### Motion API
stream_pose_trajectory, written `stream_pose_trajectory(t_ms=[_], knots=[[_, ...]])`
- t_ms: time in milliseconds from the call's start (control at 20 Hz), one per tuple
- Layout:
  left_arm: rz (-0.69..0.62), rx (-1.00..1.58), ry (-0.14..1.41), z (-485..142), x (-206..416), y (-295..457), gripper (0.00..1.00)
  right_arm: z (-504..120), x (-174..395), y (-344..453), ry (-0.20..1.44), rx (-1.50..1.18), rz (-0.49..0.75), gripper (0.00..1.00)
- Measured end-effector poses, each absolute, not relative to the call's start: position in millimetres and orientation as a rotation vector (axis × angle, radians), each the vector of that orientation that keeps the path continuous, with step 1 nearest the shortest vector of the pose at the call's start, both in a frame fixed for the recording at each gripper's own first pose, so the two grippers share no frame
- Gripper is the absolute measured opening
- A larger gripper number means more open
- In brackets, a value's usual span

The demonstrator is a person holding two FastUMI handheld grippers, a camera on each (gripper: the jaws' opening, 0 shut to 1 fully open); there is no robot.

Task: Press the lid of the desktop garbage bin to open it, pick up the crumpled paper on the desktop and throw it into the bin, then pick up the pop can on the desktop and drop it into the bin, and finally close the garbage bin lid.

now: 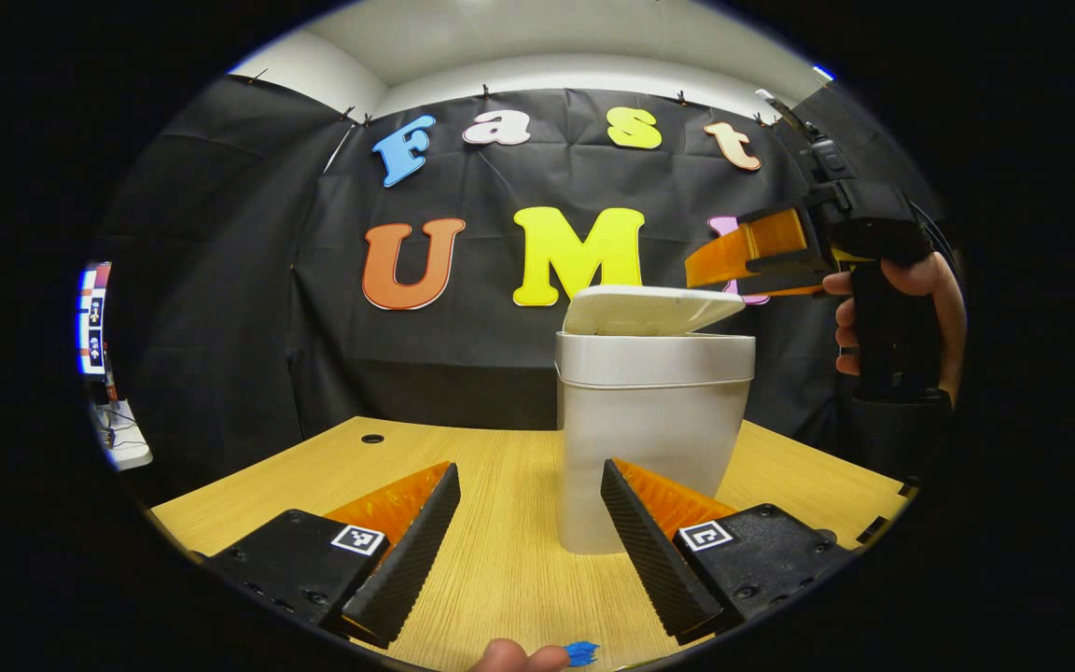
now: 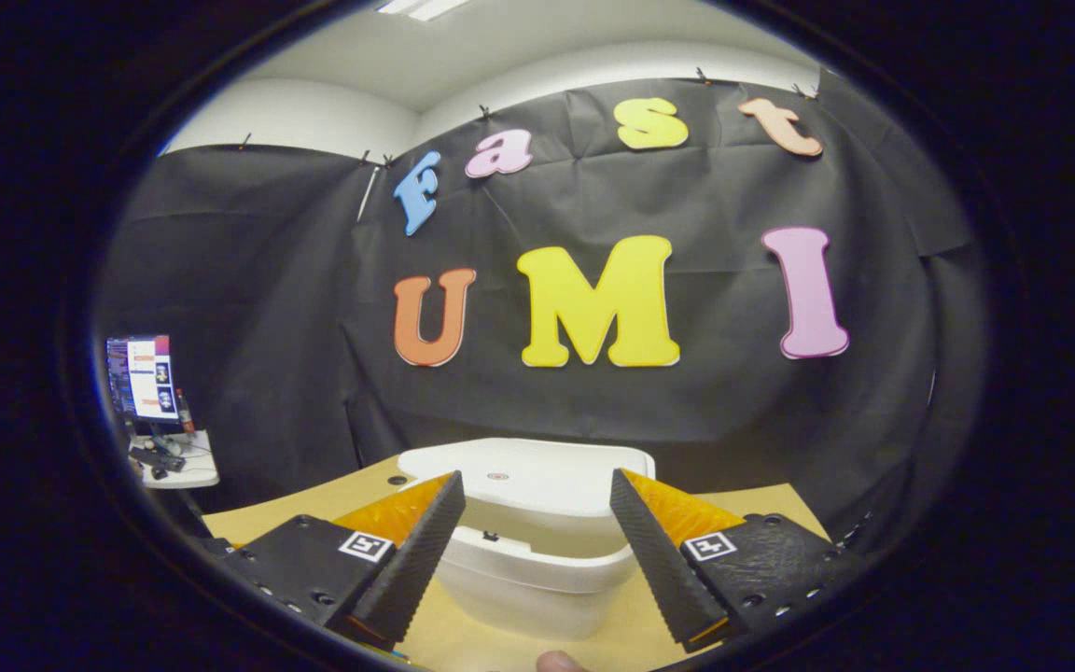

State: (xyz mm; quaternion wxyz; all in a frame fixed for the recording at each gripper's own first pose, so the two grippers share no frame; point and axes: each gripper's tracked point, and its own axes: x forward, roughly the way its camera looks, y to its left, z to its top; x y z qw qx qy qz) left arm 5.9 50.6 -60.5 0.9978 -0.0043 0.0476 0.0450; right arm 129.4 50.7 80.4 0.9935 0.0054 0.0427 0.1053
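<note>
1. Left gripper (image 1: 530, 541): low and level, fingers spread wide apart, nothing between them.
2. A fingertip (image 1: 519, 657) shows at the bottom edge of the left gripper view.
3. Right gripper (image 2: 534, 551): fingers spread wide, nothing clamped.
4. Seen from the left gripper view, the right gripper is raised at upper right, pointing left, roughly level.
5. A hand (image 1: 901, 313) wraps its handle, fingers curled round the grip.

Garbage bin (image 1: 654, 439): pale grey-white body, plain, no pattern. Lid (image 1: 642, 310): cream-white, with a small red dot visible at its centre in the right gripper view. Desktop (image 1: 500, 560): light yellowish wood with fine straight grain. A small bright blue scrap (image 1: 581, 652) lies at its near edge.
</note>
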Motion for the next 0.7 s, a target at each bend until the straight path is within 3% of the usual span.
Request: stream_pose_trajectory(t_ms=[700], knots=[[0.063,-0.087,0.122,-67,4,36,0.98,57,50,10,-0.051,0.020,0.120,0.96]])
